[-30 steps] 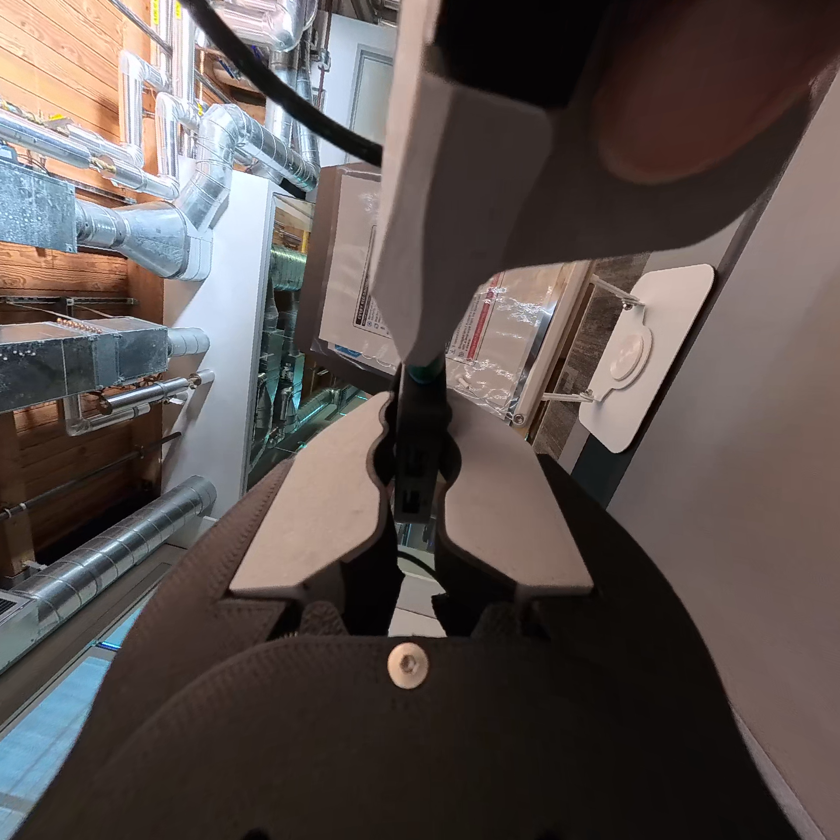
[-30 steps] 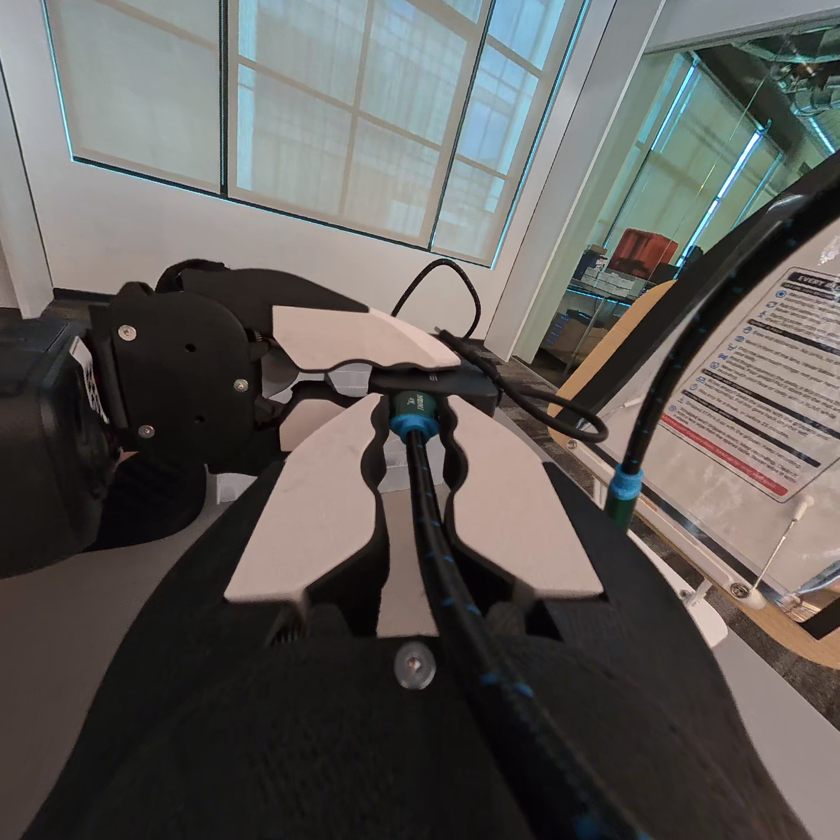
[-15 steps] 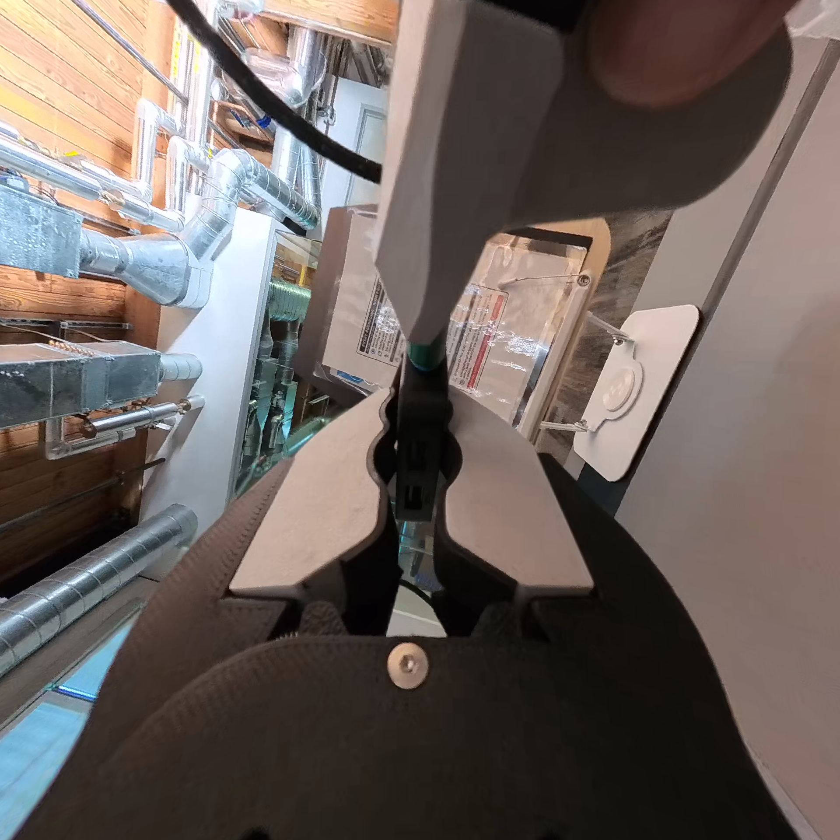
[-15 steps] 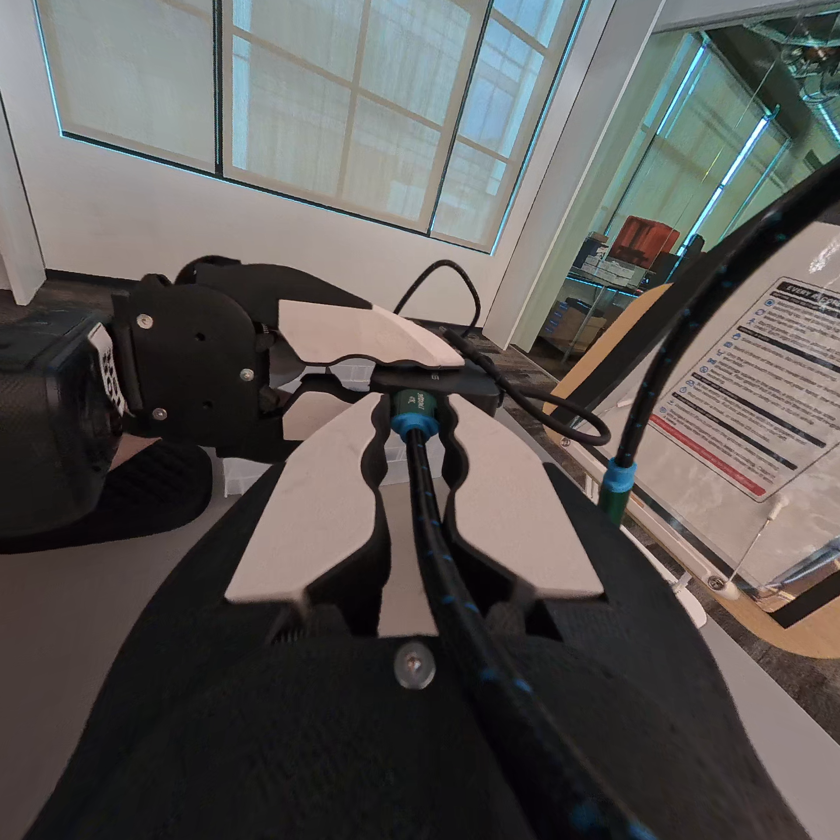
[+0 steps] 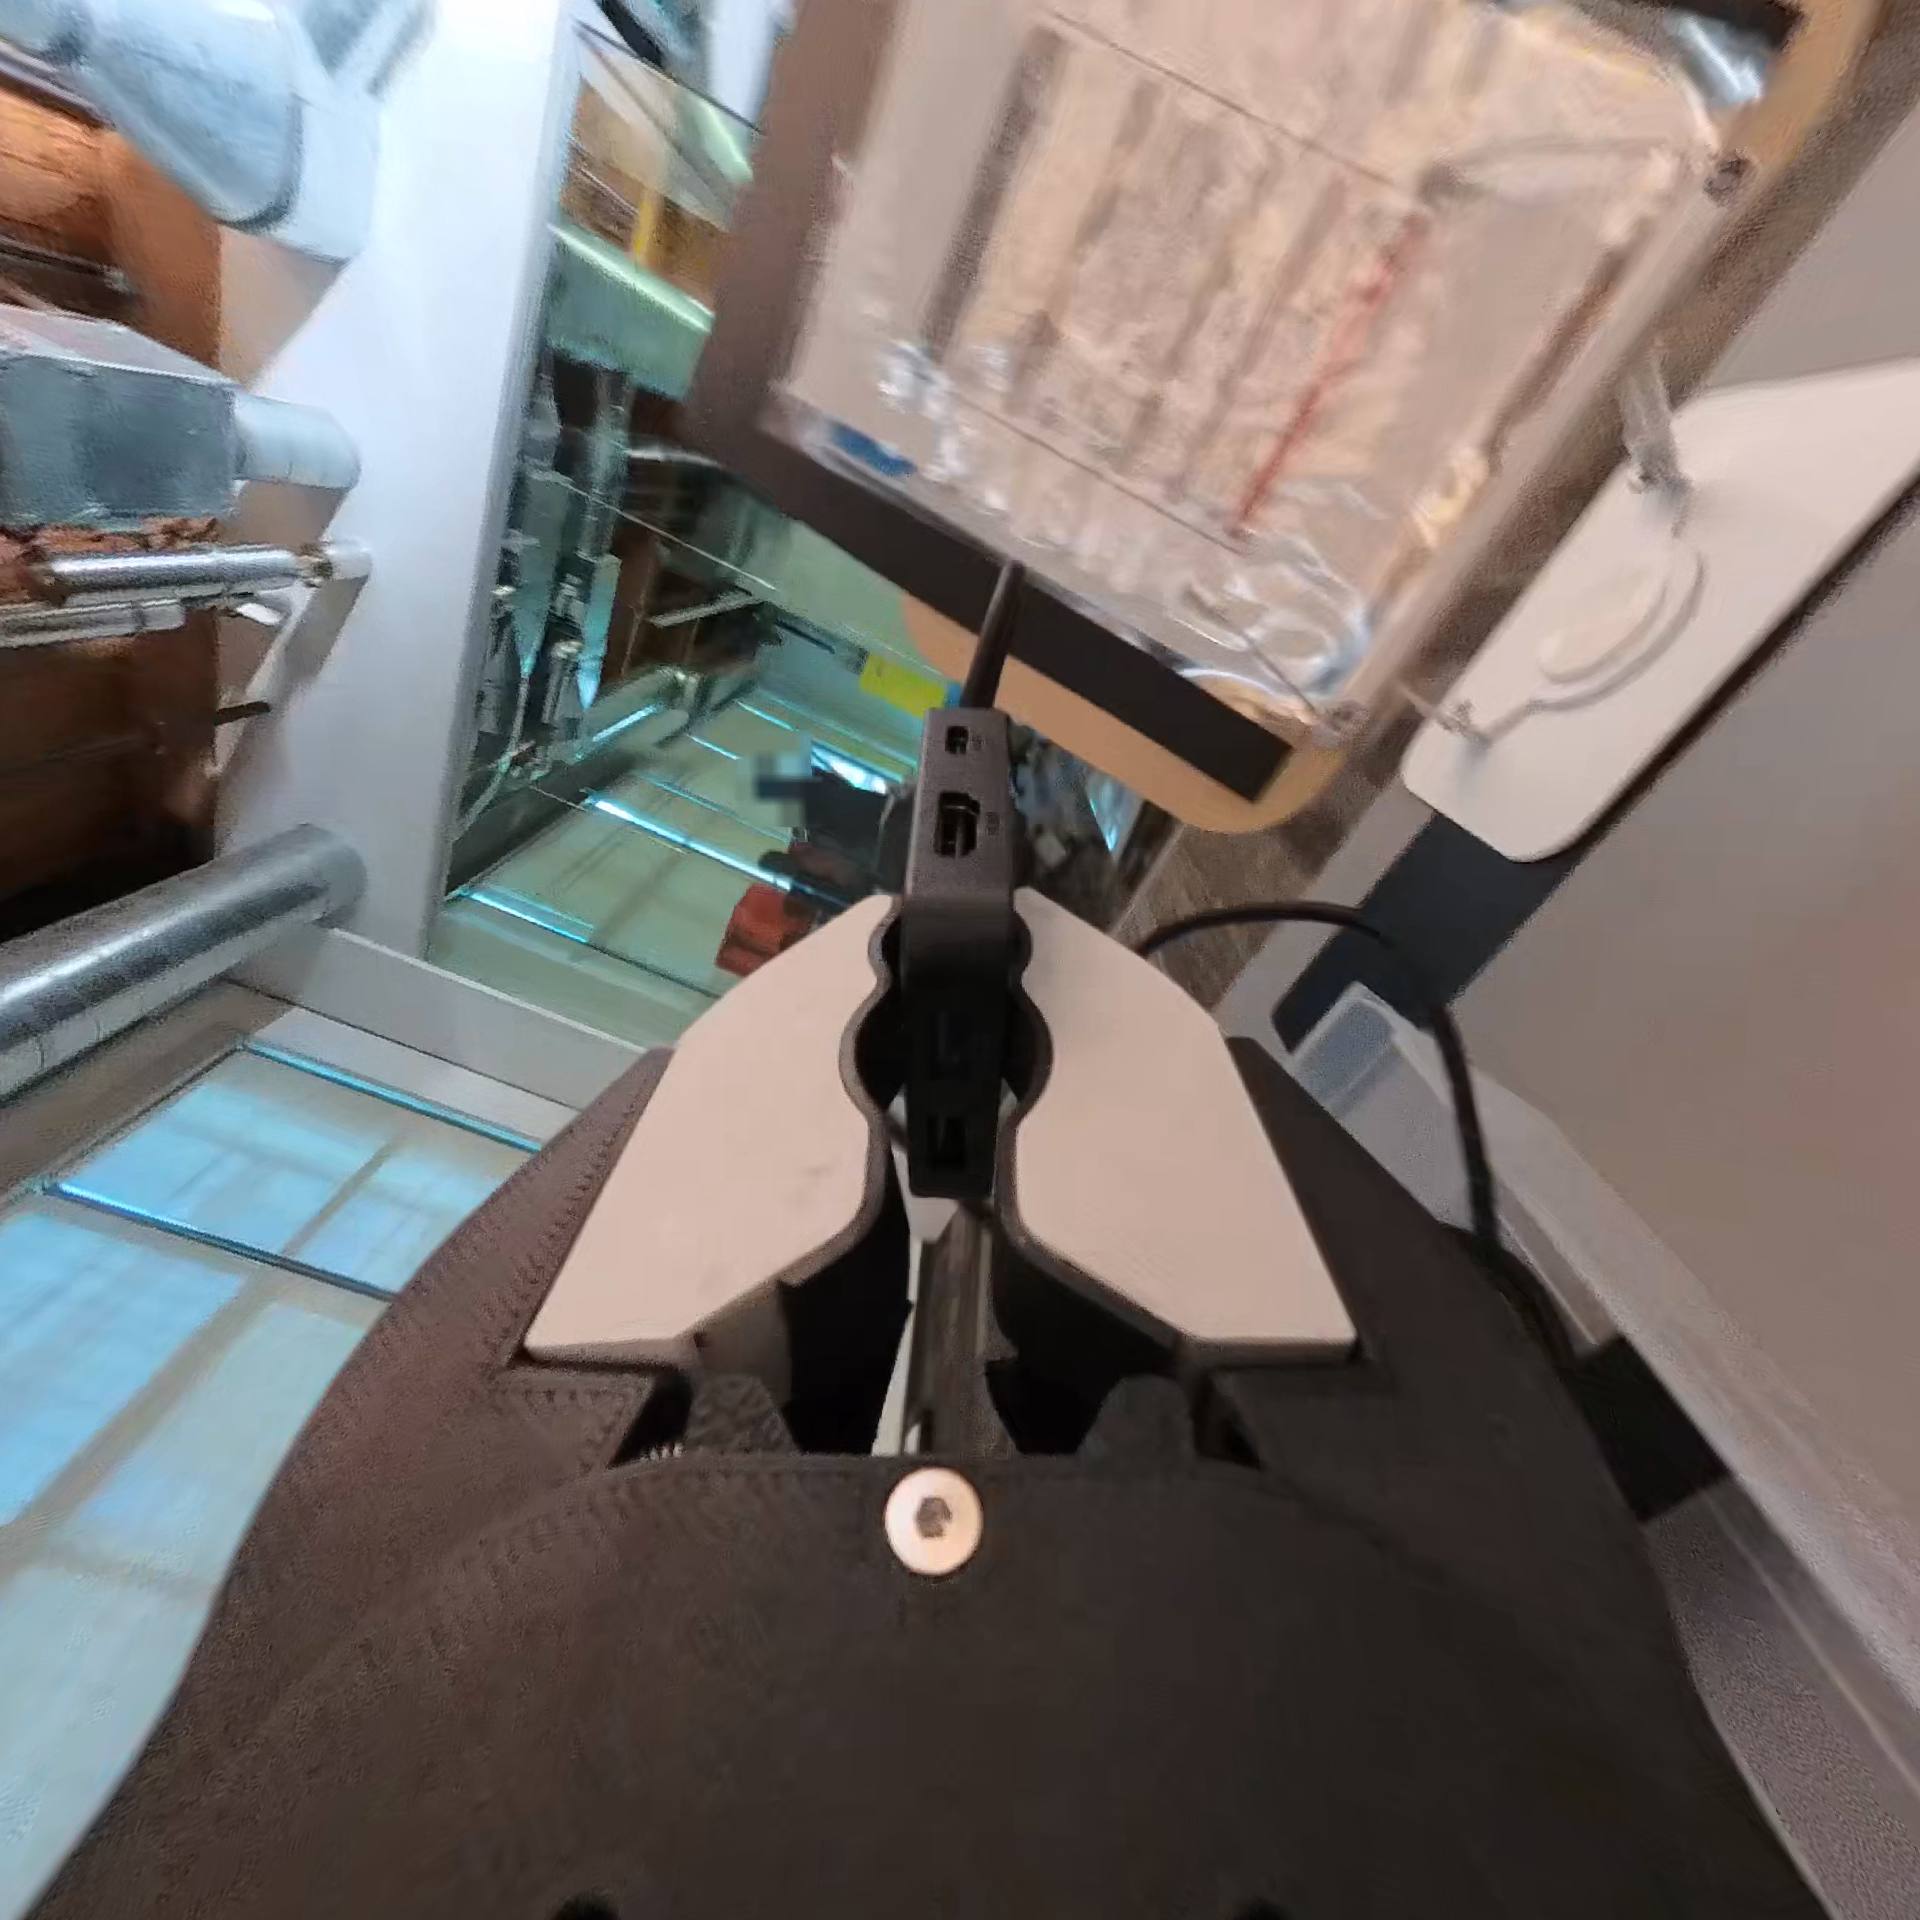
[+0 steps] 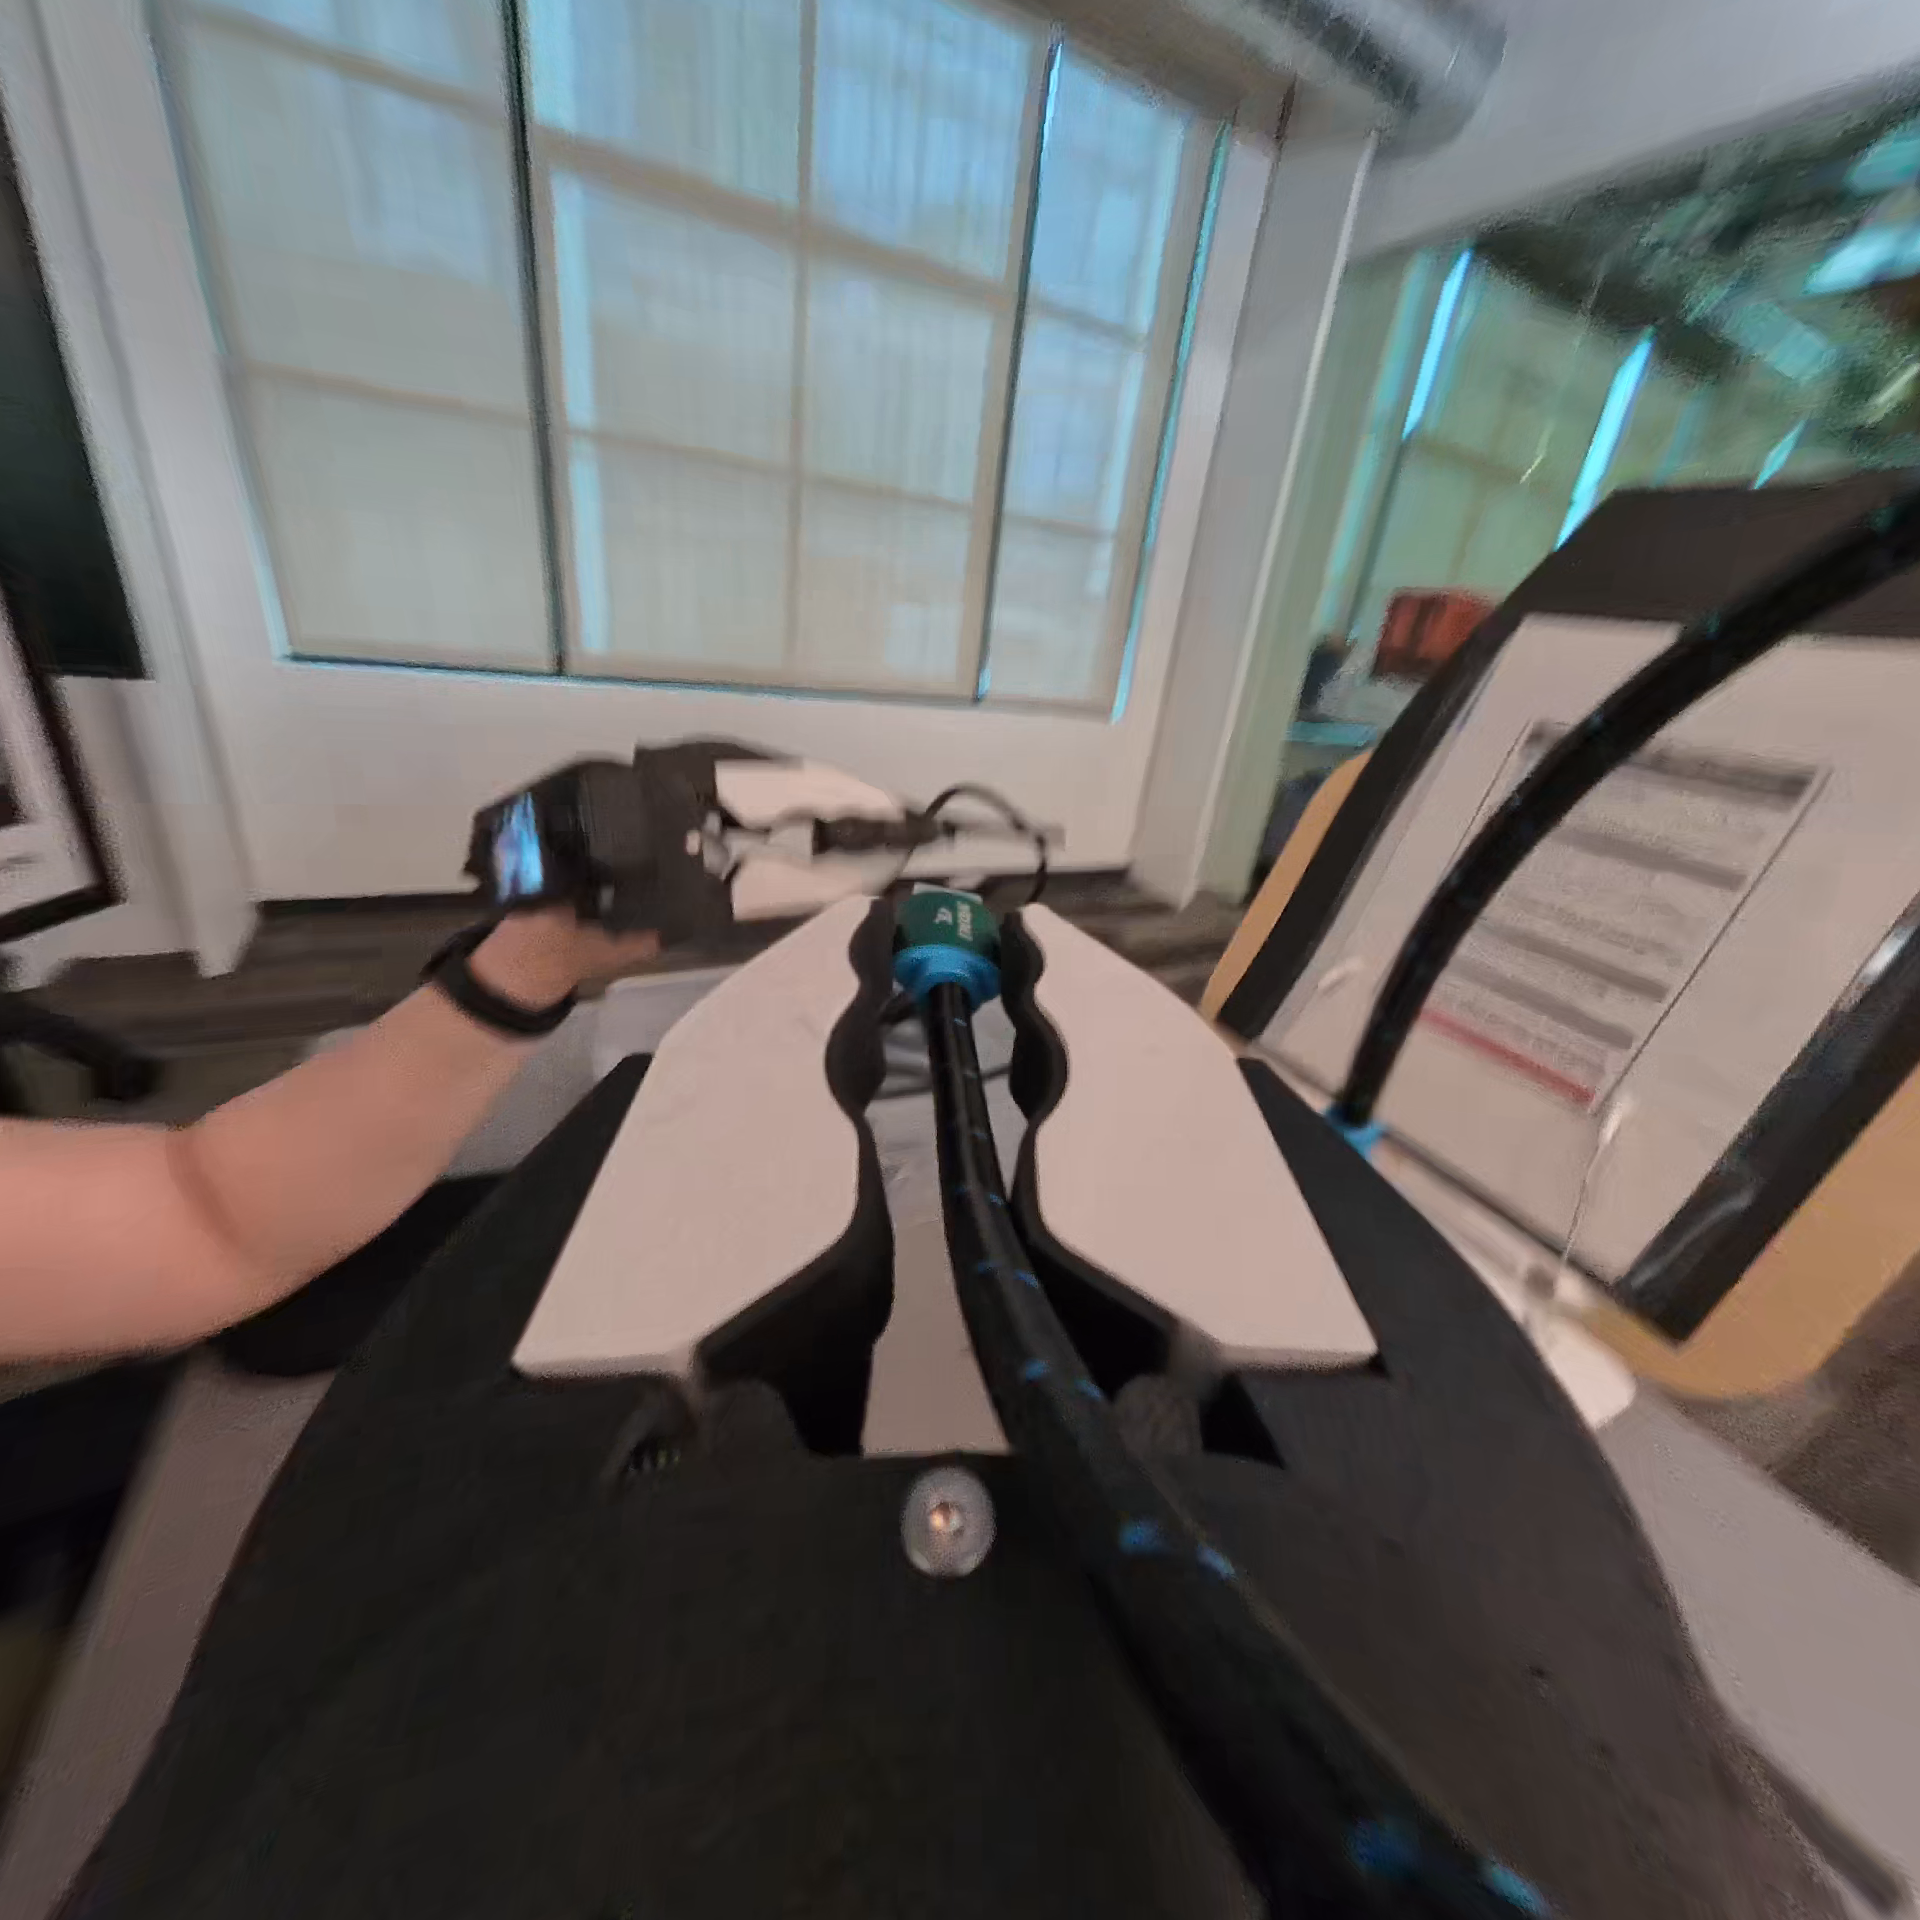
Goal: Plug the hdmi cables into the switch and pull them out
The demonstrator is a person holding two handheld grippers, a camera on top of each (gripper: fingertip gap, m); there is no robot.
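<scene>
Item 1 — left gripper (image 5: pixel 951 997): white fingers (image 5: pixel 748 1132) closed on the black HDMI switch (image 5: pixel 956 883), which stands edge-on between them, held in the air. One HDMI port (image 5: pixel 954 826) on its exposed edge shows empty; a thin black lead (image 5: pixel 992 634) leaves its far end.

Item 2 — right gripper (image 6: pixel 940 987): fingers clamped on the green-and-blue plug (image 6: pixel 940 930) of a braided black HDMI cable (image 6: pixel 1039 1309), the cable running back over the gripper body. The plug's metal tip is not visible.

Item 3: a second braided cable (image 6: pixel 1558 831) arcs at the right, its blue collar low beside a framed notice board (image 6: pixel 1621 935).

Item 4: grey table (image 6: pixel 1756 1621), seen beneath both tools; windows behind.

Change from the picture half a second earlier: then the plug sat against the switch with the two grippers nose to nose. Now they are well apart, the left gripper (image 6: pixel 790 821) and the person's forearm (image 6: pixel 312 1132) small in the right wrist view, and both views blurred by motion. This cable reads as pulled out.

Risks: the plug is held near its end only, so the stiff cable's weight could twist it in the fingers. The trailing lead may snag or drag the switch askew. Any re-insertion at an angle could jam against the port.
</scene>
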